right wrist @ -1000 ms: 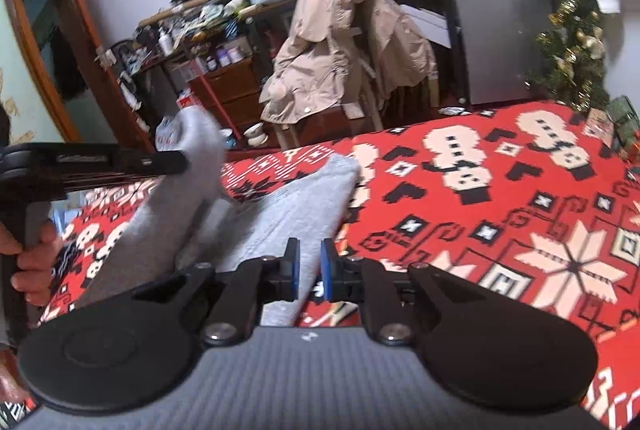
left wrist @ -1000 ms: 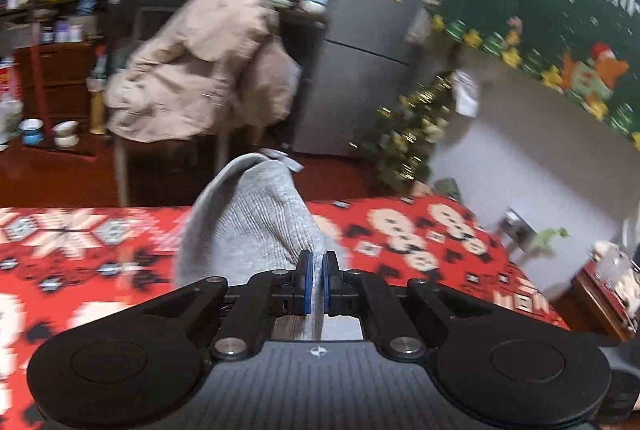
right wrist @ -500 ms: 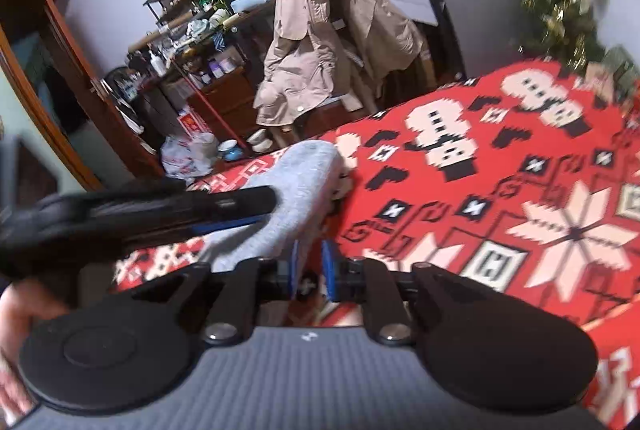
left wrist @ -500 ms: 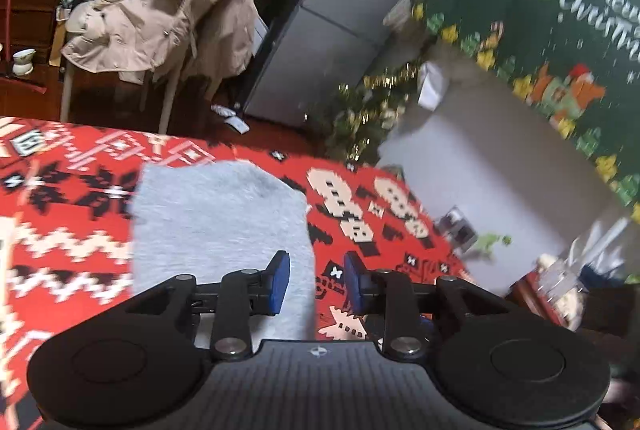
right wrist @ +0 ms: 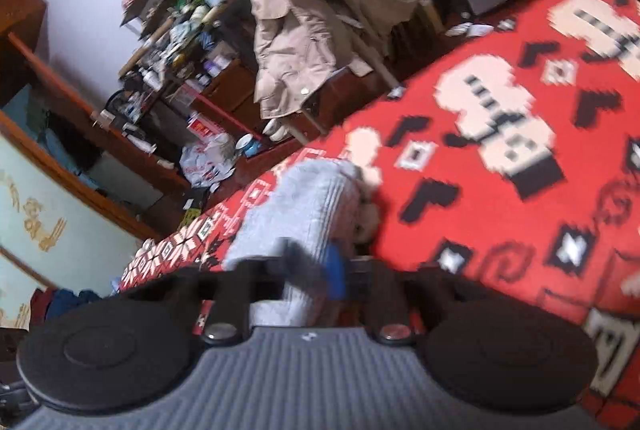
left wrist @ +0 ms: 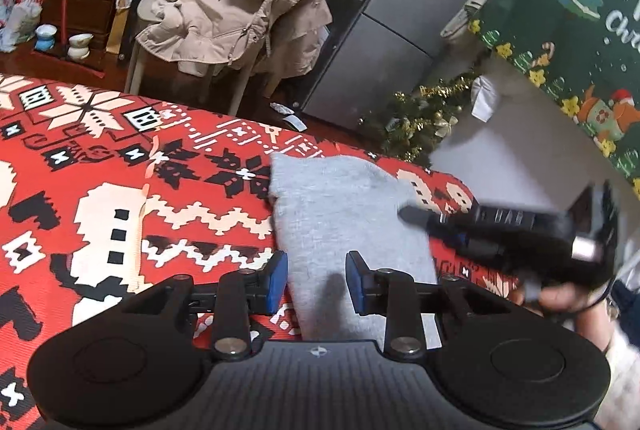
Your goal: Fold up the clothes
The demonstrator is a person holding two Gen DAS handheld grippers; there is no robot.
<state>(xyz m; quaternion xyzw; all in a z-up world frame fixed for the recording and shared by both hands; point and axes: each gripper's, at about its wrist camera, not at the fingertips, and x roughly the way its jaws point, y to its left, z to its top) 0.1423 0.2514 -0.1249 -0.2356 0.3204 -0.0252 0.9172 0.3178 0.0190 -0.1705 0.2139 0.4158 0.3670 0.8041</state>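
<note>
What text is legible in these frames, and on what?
"Ch": start of a white script word on the green Christmas hanging, cut off by the frame edge.
Fridge magnets: print too small to read.
Red box on the floor: markings blurred, unreadable.
White markings on the right gripper body: motion-blurred, unreadable.
Shelf bottles and packets: too small to read.

one grey garment (left wrist: 344,214), two grippers (left wrist: 316,280), one beige coat (left wrist: 240,2)

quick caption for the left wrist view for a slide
Left gripper open over grey garment lying on red patterned cloth; right gripper alongside.
</note>
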